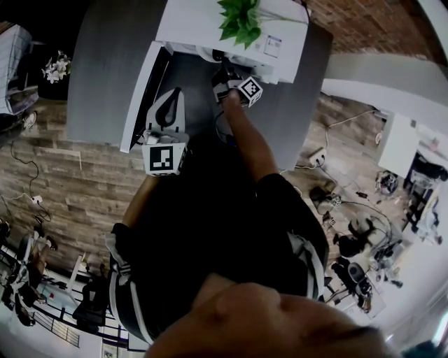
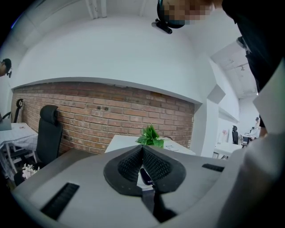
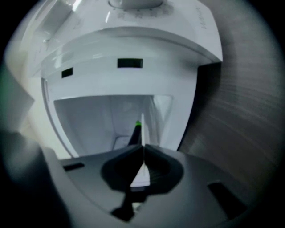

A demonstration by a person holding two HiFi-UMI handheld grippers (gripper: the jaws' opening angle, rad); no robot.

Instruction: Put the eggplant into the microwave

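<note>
The right gripper (image 3: 143,147) was at the open microwave (image 3: 133,53). Its fingers were pressed together and held nothing. The eggplant (image 3: 136,132) was inside the microwave, just past the tips. The left gripper (image 2: 142,148) had its fingers pressed together too, empty.

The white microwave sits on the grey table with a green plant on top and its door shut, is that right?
Not quite: the door is open, swung wide, as the head view shows. The rest holds: the white microwave sits on the grey table with the green plant on top.
</note>
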